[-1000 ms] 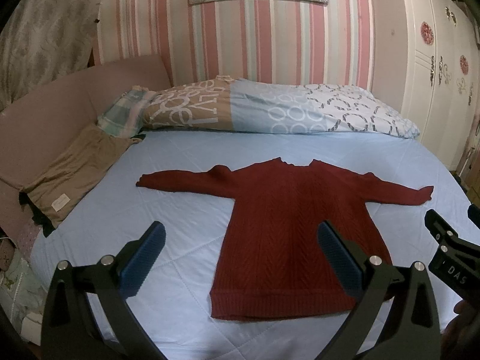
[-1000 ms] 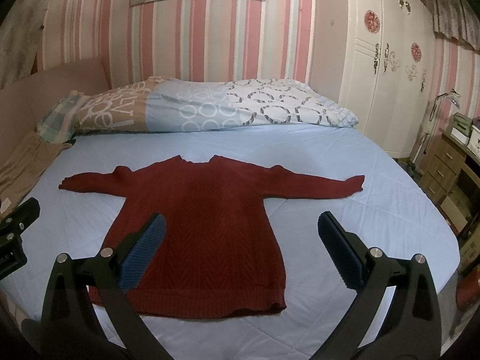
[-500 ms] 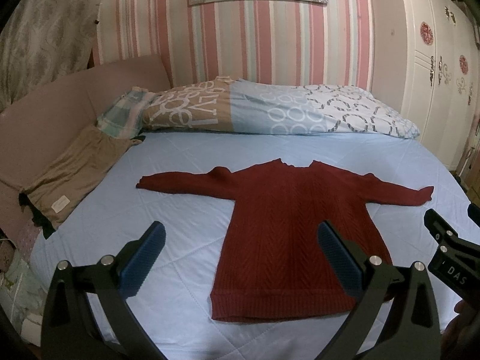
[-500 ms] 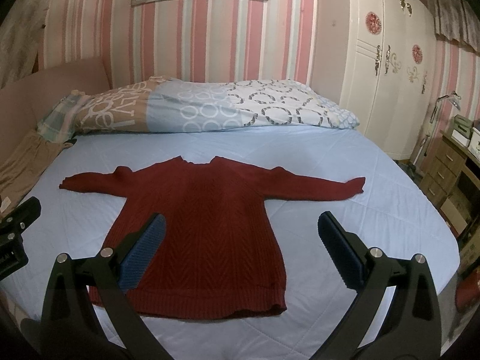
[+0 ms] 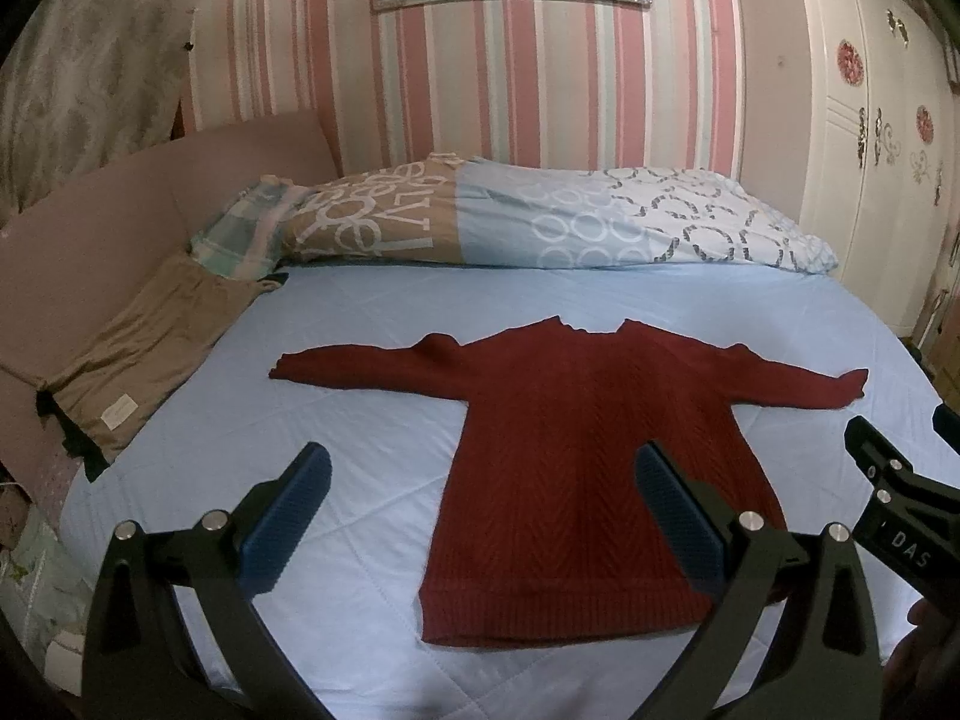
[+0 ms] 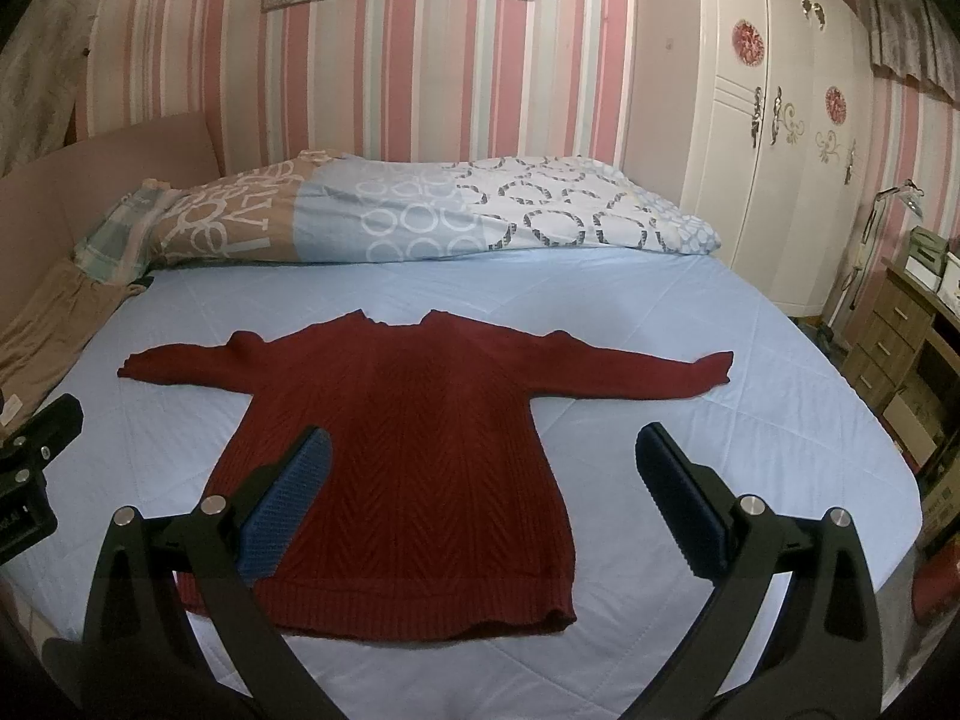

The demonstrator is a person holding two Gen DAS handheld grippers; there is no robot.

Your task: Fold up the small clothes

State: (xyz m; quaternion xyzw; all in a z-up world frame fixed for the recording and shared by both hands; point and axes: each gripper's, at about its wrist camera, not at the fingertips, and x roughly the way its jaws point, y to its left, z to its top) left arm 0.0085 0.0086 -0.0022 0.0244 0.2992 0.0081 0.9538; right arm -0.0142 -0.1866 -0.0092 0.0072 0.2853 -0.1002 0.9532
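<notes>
Sweater: a dark red knitted sweater (image 5: pixel 576 468) lies flat on the light blue bed sheet (image 5: pixel 372 324), near the middle of the bed, neck toward the pillows (image 5: pixel 510 216) and hem toward the cameras.
Sleeves: both are stretched straight out to the sides, the left sleeve (image 5: pixel 360 369) toward the tan cloth (image 5: pixel 138 348) at the bed's edge, the right sleeve (image 6: pixel 648 369) toward the wardrobe (image 6: pixel 780 138).
Left gripper: the left gripper (image 5: pixel 480 504) hangs above the near part of the bed, its jaws wide apart and nothing between them. Its view looks across the hem's left corner.
Right gripper: the right gripper (image 6: pixel 480 498) is likewise spread wide and empty, held over the sweater's lower right side without touching it.
Done so far: the sweater appears laid out and smoothed, with no fold in the body or either sleeve.
Left to do: by my judgement, all of the folding, meaning sleeves brought in across the body, then the body doubled over.
Likely next step: taking hold of a sleeve end or a hem corner, one gripper on each side.
Risk: the thick knit may bunch or slip from a shallow pinch.
</notes>
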